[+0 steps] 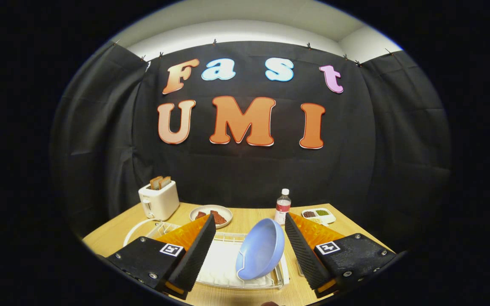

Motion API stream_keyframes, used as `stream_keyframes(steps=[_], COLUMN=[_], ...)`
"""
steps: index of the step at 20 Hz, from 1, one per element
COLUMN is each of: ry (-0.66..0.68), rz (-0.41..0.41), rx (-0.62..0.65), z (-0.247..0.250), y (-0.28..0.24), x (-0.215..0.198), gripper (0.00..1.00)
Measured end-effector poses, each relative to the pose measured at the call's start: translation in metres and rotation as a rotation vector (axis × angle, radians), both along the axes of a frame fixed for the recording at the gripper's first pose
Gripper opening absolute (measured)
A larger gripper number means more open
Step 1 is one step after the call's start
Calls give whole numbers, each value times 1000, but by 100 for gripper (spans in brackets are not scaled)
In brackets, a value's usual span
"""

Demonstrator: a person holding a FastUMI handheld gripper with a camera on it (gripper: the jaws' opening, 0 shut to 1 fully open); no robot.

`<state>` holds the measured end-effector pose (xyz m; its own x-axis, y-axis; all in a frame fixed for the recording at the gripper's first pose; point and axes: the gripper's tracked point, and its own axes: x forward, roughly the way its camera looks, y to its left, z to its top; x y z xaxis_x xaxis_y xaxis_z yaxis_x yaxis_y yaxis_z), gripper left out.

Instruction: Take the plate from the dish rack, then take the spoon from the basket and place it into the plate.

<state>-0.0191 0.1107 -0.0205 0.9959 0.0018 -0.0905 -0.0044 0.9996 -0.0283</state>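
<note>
A light blue plate [261, 249] stands on edge in a white wire dish rack [223, 263] on the wooden table. It leans with its hollow side toward the left finger. My gripper [250, 222] is open, with its two black ribbed fingers either side of the rack. The plate sits between the fingers, closer to the right finger [302, 250] than to the left finger [196, 253], and neither touches it. I cannot make out a spoon or a basket.
Beyond the rack stand a white toaster [158, 199] with bread slices, a plate with brown food [211, 216], a small plastic bottle [283, 207] and a white divided dish [318, 215]. A white cord [136, 229] curves by the rack's left side.
</note>
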Motion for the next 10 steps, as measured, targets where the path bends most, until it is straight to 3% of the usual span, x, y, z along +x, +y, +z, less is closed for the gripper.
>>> stream_keyframes(steps=[10], ry=[205], rz=[-152], rx=[-9], z=[-64], y=[-41], x=[53], gripper=[98])
